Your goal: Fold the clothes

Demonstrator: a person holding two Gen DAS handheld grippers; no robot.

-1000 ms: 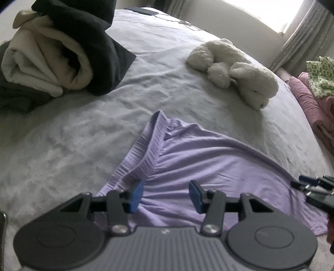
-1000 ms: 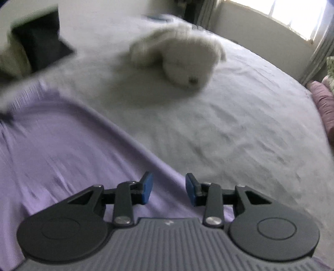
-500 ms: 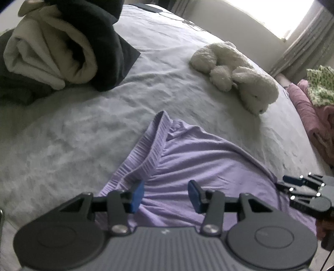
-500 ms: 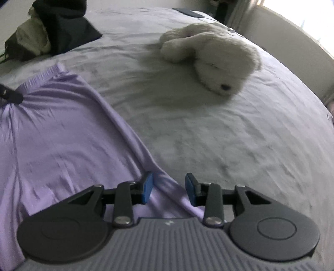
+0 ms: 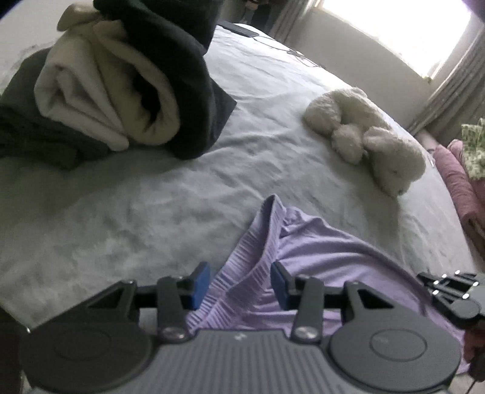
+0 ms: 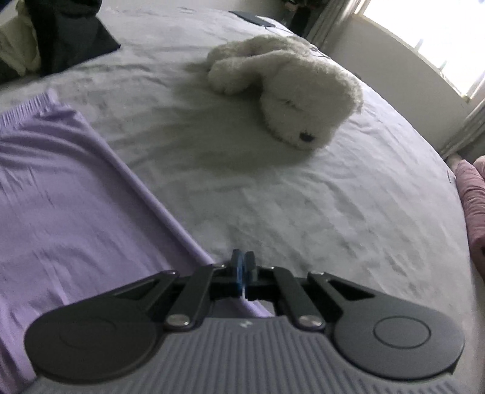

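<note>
No readable writing or brand was found in either view; only a small pale mark on each gripper's ribbed grey housing, too small to make out.

Both frames were soft with blur. In the left wrist view the purple garment (image 5: 318, 251) was cut off at 6 o'clock behind the gripper body, so its full shape and type could not be told; a ribbed band ran along its 9 o'clock edge. In the right wrist view the same garment ran out of frame at 9 o'clock and 7 o'clock. Whether cloth lay between the right gripper's pads could not be confirmed: the garment's edge passed directly beneath them and was hidden by the linkage.

Left gripper (image 5: 239, 283): jaws wide apart, blue pads (image 5: 198, 283) either side of the ribbed band, holding nothing; contact with the cloth could not be judged.

Right gripper (image 6: 242, 274): jaws closed, blue pads pressed together at the garment's 3 o'clock edge. It also showed at 4 o'clock in the left wrist view, beside the garment's far edge.

The garment lay spread on the grey bed sheet (image 5: 151, 212). A white plush toy (image 6: 291, 97) rested at 1 o'clock, well apart from the garment. A pile of cream and dark folded fabric (image 5: 115, 91) sat at 11 o'clock. Pink bedding (image 5: 457, 181) was partly cut off at 3 o'clock. A dark flat object (image 6: 251, 18) at 12 o'clock was too small to identify.
</note>
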